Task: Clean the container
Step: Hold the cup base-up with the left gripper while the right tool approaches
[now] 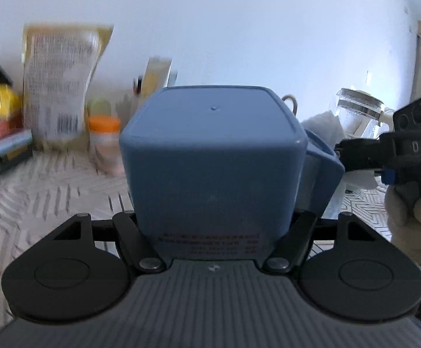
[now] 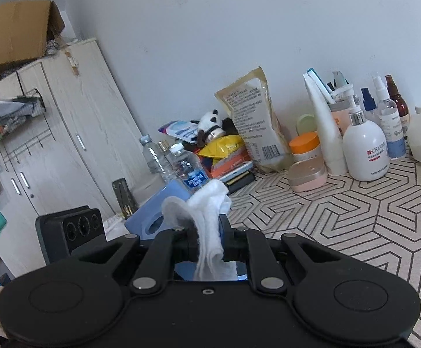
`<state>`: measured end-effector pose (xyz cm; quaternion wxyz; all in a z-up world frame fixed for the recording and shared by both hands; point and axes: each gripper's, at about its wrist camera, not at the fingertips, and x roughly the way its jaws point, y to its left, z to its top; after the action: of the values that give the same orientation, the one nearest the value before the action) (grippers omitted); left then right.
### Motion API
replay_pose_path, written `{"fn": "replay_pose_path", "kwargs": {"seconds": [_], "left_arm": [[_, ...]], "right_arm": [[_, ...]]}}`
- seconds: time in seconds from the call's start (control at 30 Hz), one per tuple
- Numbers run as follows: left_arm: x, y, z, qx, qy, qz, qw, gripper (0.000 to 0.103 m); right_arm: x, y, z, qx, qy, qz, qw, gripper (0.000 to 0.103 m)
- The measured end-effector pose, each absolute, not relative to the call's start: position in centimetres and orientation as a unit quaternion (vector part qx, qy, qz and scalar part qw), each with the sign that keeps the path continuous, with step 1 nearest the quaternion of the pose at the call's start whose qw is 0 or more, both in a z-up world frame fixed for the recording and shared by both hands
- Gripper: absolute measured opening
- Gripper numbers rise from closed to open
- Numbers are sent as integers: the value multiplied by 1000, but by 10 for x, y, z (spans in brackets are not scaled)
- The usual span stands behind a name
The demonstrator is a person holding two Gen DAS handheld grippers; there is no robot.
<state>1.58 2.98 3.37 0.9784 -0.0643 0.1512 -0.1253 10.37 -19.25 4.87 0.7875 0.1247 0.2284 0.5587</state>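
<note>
A blue square plastic container (image 1: 210, 159) fills the middle of the left wrist view, tipped so its flat base faces up and toward the camera. My left gripper (image 1: 213, 226) is shut on it, one finger on each side wall. At the right edge my right gripper (image 1: 355, 156), in a gloved hand (image 1: 413, 217), is by the container's handle side with a white cloth (image 1: 323, 127). In the right wrist view, my right gripper (image 2: 209, 246) is shut on the white cloth (image 2: 210, 217), whose bunched end lies against the blue container (image 2: 164, 203). The container's inside is hidden.
A patterned tablecloth (image 2: 355, 217) covers the table. Along the wall stand a beige pouch (image 2: 254, 121), an orange-lidded jar (image 2: 305, 145), pump and spray bottles (image 2: 364, 145) and water bottles (image 2: 187, 168). A wardrobe (image 2: 65, 130) is at the left. A glass jar (image 1: 355, 107) is behind the cloth.
</note>
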Motion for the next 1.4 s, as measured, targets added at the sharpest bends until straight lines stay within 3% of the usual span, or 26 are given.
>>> {"fn": "replay_pose_path", "kwargs": {"seconds": [0.47,0.73,1.0,1.4], "left_arm": [[-4,1,38,21,90,-139,986,71],[8,-2,27,7,130,-151,980,71],[3,-6,28,28,114,-145,982,71],[-2,-12,25,32,128,-137,982,71]], "right_arm": [[107,-204,53,137,213,541,802,16],[108,-200,49,134,227,537,801,16],[105,-207,56,158,207,561,786,16],[116,-192,38,109,267,511,810,16]]}}
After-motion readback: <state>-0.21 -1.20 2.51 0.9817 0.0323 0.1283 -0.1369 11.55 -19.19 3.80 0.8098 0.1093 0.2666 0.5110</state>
